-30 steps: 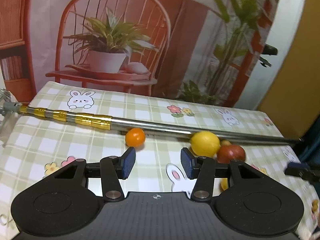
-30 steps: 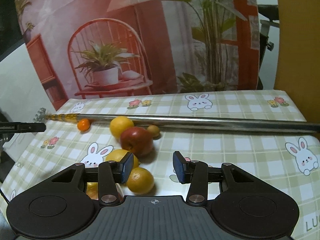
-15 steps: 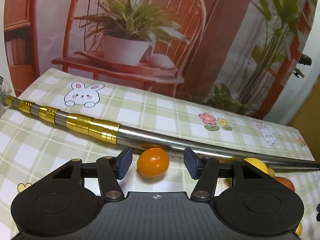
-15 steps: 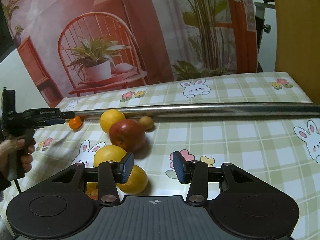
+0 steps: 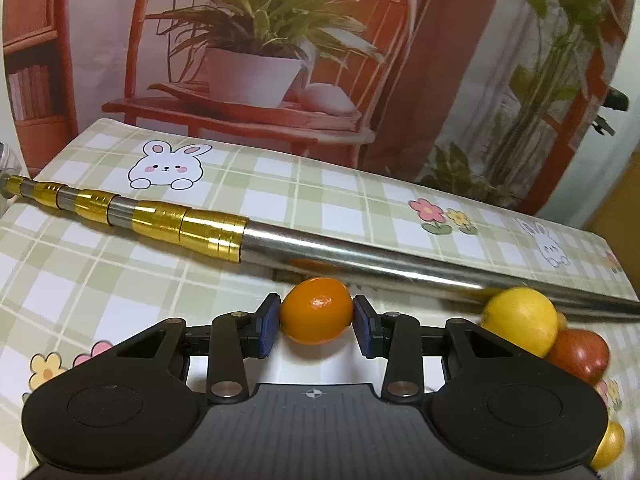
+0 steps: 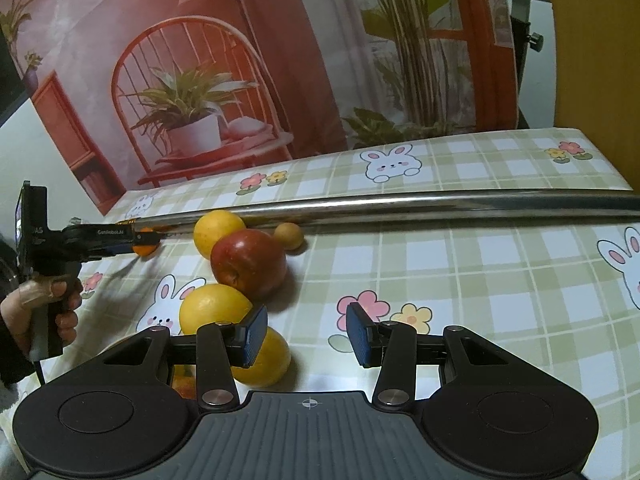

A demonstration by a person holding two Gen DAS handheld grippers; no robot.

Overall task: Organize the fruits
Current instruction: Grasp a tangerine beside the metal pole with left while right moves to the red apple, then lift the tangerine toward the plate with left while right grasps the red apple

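While the left gripper is clamped on a small orange beside the pole, the right gripper's fingers are held apart over bare bench.

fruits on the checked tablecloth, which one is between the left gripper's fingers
The small orange mandarin, pinched between the left gripper pads beside the long metal pole. The red apple and yellow fruits lie free.
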